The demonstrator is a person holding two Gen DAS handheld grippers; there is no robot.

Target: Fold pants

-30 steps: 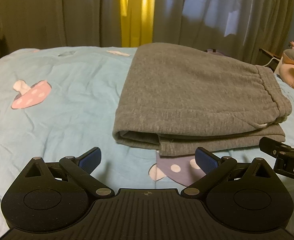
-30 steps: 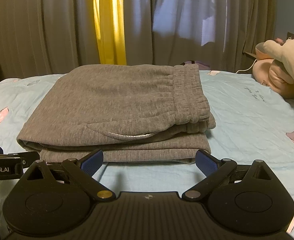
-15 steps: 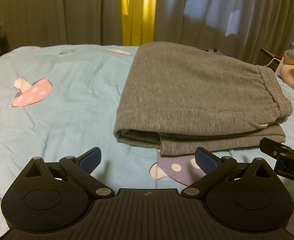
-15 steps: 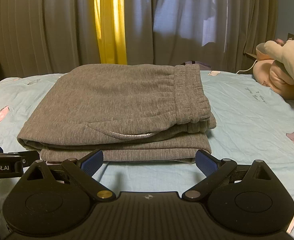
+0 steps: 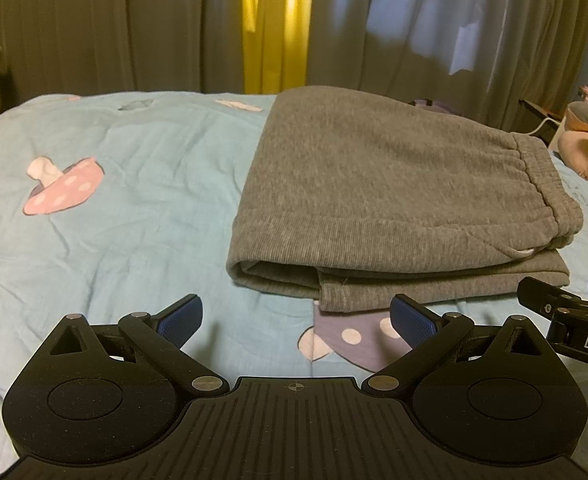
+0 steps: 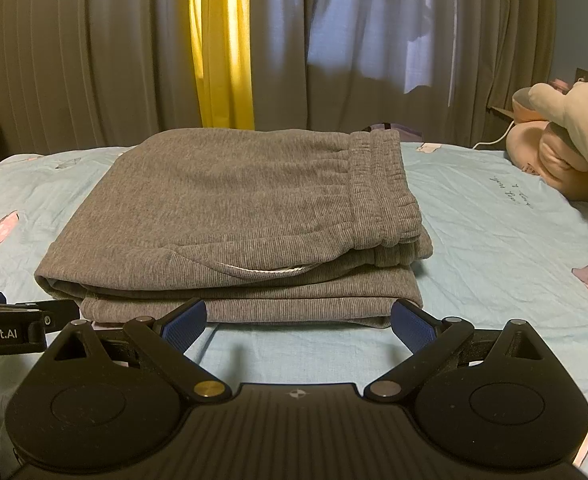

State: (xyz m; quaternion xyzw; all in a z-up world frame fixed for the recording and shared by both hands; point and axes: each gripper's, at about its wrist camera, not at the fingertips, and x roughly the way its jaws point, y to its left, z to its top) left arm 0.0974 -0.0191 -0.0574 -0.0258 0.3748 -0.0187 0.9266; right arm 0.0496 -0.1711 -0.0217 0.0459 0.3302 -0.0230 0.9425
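The grey pants (image 5: pixel 381 200) lie folded in a flat stack on the light blue bedsheet (image 5: pixel 126 208), waistband on the right. They also show in the right wrist view (image 6: pixel 234 216), centred. My left gripper (image 5: pixel 295 318) is open and empty, just short of the stack's near left corner. My right gripper (image 6: pixel 298 322) is open and empty, just short of the stack's near edge. Each gripper's fingers reach into the other's view at the side, the right one (image 5: pixel 561 308) and the left one (image 6: pixel 26 316).
Grey and yellow curtains (image 6: pixel 222 48) hang behind the bed. A pink plush toy (image 6: pixel 565 140) lies at the right edge of the bed. Mushroom prints (image 5: pixel 62 192) mark the sheet left of the pants.
Both grippers stay open and nearly still; the views shift only slightly. The pants have not moved.
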